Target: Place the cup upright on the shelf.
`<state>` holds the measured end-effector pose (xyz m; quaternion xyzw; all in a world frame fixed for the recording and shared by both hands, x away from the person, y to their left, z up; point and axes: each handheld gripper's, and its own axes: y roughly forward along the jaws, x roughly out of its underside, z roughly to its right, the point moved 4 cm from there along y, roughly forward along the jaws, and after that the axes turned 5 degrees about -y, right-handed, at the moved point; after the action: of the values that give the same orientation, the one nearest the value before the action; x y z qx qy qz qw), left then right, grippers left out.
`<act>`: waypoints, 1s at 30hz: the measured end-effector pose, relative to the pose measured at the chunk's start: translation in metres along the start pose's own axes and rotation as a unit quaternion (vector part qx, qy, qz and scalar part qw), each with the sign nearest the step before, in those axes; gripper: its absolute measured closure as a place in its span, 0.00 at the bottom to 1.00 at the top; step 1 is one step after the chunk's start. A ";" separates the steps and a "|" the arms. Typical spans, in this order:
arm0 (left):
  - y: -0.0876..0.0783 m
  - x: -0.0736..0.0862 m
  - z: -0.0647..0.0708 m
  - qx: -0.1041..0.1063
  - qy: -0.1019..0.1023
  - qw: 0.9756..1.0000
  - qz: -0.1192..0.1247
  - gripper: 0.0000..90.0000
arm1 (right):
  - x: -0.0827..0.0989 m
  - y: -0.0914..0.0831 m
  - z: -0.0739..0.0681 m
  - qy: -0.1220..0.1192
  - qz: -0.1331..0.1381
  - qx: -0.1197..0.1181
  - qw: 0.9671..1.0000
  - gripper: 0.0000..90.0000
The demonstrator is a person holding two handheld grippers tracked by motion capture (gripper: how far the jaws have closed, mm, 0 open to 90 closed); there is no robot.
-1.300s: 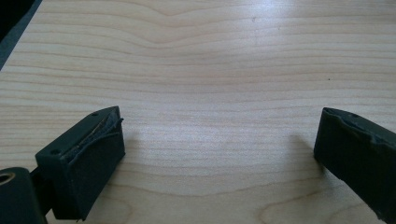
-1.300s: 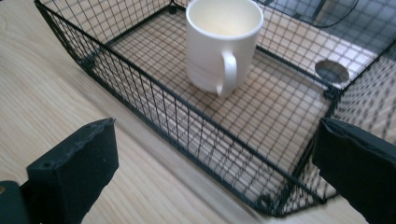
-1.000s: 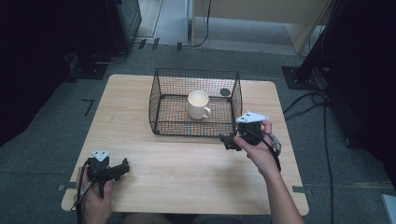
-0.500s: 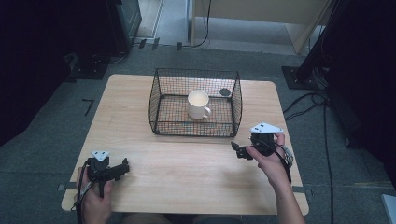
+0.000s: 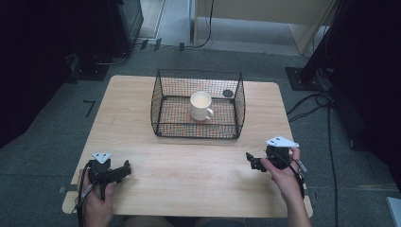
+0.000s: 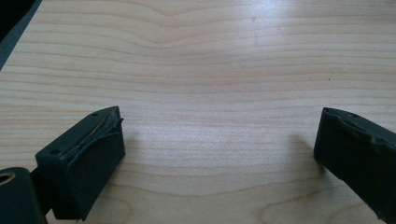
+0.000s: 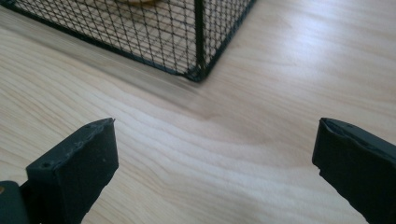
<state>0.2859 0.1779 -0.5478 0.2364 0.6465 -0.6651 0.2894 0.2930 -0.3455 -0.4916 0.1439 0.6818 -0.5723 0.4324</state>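
Light wood table [image 5: 189, 175] on a grey carpeted floor, dark gear stacked around the edges. Left tongs [image 5: 124, 170] sit near the front-left corner, jaws spread wide with nothing between them (just bare wood grain in the left gripper view). Middle-back of the table there's a black wire basket [image 5: 197, 127] with a white mug [image 5: 201, 106] standing upright inside. Right tongs [image 5: 249, 160] hover near the front-right edge, also wide open and empty, the basket's corner just ahead of them.

The right gripper [image 5: 252, 162] has drawn back from the wire basket [image 5: 197, 130] toward the table's near edge.
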 end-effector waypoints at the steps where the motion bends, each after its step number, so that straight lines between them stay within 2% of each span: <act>1: 0.000 0.000 0.000 0.000 0.000 1.000 0.000 0.02 | 0.000 0.000 0.000 0.000 0.000 0.000 1.000 0.00; 2: 0.000 0.000 0.000 0.000 0.000 1.000 0.000 0.02 | 0.007 -0.001 0.004 0.004 -0.002 0.005 1.000 0.00; 9: 0.000 0.000 0.000 0.000 0.000 1.000 0.000 0.02 | 0.025 -0.006 0.013 0.019 -0.007 0.018 1.000 0.00; 18: 0.000 0.000 0.000 0.000 0.000 1.000 0.000 0.02 | 0.058 -0.015 0.030 0.046 -0.020 0.043 0.998 0.00; 30: 0.000 0.000 0.000 0.000 0.000 1.000 0.000 0.02 | 0.084 -0.023 0.041 0.062 -0.032 0.063 0.996 0.00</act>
<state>0.2859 0.1778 -0.5478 0.2362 0.6467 -0.6650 0.2894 0.2458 -0.4146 -0.5390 0.1838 0.6744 -0.6174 0.3608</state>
